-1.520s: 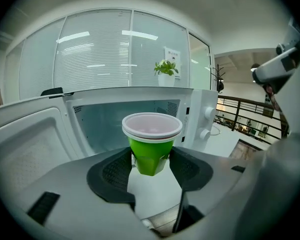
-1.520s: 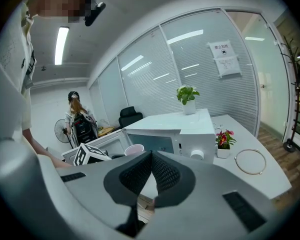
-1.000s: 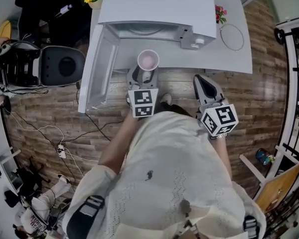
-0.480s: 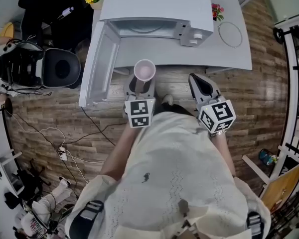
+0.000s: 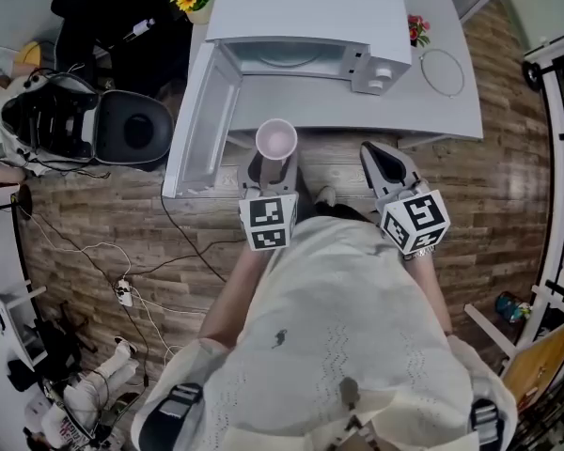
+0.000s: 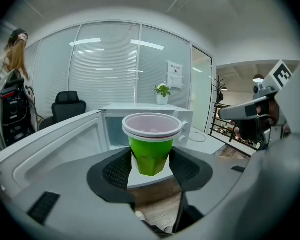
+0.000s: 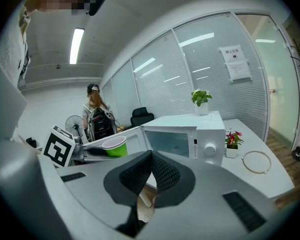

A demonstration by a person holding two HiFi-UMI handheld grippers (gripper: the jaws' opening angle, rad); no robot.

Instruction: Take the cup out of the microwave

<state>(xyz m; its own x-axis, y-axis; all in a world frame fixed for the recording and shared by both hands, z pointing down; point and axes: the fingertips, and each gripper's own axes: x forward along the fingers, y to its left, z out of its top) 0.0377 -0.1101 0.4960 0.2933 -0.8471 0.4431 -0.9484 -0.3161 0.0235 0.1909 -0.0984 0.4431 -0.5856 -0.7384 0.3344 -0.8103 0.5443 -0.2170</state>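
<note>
white desk with open microwave over wood-plank floor

Green cup, white microwave

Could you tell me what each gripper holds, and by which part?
Left gripper holds the green cup by its lower body; right gripper shut, empty.

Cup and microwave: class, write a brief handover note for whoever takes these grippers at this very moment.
Left gripper: shut on the green cup, upright.
Right gripper: shut, empty.
Cup is out of the microwave, held at the front edge of the desk; microwave door open.
Done: cup removed.
Left: probably set it down on the desk, maybe close the door.
</note>
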